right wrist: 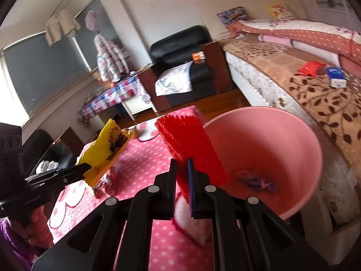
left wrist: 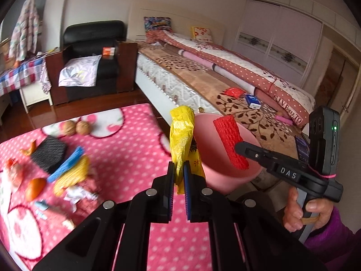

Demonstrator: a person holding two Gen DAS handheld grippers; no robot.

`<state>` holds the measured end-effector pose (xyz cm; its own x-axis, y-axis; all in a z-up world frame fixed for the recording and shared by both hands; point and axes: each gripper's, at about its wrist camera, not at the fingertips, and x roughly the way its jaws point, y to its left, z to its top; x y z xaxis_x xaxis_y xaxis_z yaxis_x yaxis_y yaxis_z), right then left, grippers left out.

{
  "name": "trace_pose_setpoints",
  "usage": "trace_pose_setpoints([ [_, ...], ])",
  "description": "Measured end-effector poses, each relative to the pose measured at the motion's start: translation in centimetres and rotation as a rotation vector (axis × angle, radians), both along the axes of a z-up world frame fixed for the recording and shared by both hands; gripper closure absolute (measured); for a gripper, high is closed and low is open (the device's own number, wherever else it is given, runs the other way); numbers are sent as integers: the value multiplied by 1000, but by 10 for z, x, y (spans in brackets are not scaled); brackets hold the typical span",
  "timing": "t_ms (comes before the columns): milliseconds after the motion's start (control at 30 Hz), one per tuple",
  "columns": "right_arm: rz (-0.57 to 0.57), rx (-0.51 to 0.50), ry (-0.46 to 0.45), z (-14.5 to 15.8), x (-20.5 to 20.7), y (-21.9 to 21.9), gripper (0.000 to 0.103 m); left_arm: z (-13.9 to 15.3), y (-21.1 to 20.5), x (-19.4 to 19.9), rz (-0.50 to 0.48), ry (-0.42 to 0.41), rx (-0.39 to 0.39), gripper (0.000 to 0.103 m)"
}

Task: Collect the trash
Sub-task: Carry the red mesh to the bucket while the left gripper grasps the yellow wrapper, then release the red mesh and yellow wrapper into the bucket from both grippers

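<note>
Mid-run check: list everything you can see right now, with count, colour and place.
bag: 1, yellow, in left gripper
foam net: 1, red, in right gripper, at bin rim
bin: 1, pink, between table and bed, purple scrap inside
table litter: several, mixed colours, on pink dotted cloth
walnuts: 2, brown, far end of cloth
bed: 1, red packet and blue box on it
armchair: 1, black, by wall
left gripper: shut on bag
right gripper: shut on foam net
</note>
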<state>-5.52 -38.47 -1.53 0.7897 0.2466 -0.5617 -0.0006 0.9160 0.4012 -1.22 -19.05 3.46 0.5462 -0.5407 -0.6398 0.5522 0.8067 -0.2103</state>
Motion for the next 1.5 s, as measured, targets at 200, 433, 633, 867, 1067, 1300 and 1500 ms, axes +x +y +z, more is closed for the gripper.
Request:
trace_pose_setpoints([
  [200,-55,5,29,-14,2,-20,94,-7,-43,13,-52,12,20,96],
  [433,-104,18,54,-25,2,-40,94,-25,-87,25,-99,42,64,96],
  [633,-128,29,73,-35,1,-53,94,-46,-108,36,-105,82,109,95],
  [867,-122,32,79,-40,2,-53,94,-55,-113,41,-98,105,115,85],
  [1067,-124,30,80,-39,1,-50,94,-49,-112,37,-95,80,106,64],
  [1300,-136,-13,99,-39,4,-46,90,-44,-105,32,-87,72,88,62],
  [1500,-152,-18,102,-39,3,-45,74,-41,-96,29,-74,70,75,61],
])
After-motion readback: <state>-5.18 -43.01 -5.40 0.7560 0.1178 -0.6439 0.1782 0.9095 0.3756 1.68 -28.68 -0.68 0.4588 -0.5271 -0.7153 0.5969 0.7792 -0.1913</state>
